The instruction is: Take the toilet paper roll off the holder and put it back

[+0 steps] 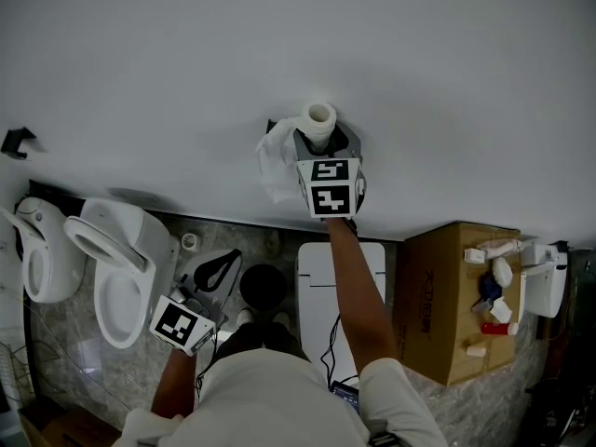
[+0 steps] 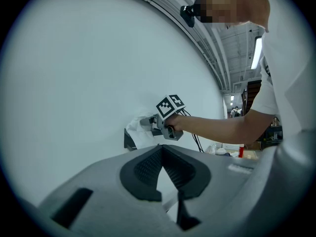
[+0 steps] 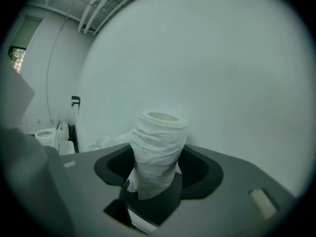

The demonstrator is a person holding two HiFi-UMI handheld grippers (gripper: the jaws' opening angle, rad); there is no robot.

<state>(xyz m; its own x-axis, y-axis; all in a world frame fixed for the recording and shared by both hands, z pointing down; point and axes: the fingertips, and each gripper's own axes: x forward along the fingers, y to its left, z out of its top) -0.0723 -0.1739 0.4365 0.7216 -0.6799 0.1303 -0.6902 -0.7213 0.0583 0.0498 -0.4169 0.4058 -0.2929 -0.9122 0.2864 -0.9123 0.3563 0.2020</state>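
The white toilet paper roll (image 1: 318, 119) stands upright between the jaws of my right gripper (image 1: 323, 141), close against the white wall. A loose tail of paper (image 1: 275, 164) hangs to its left. In the right gripper view the roll (image 3: 158, 149) fills the gap, with the dark pads (image 3: 200, 169) pressed on both sides. A black holder (image 2: 129, 141) shows on the wall just behind the paper, mostly hidden. My left gripper (image 1: 233, 257) hangs low near the floor, well away from the roll, with its tips (image 2: 161, 149) together and nothing in them.
Two white toilets (image 1: 116, 268) (image 1: 42, 250) stand at the left on the marble floor. A white cistern (image 1: 321, 282) sits below my right arm. A cardboard box (image 1: 447, 305) with small items is at the right. A black hook (image 1: 17, 141) is on the wall.
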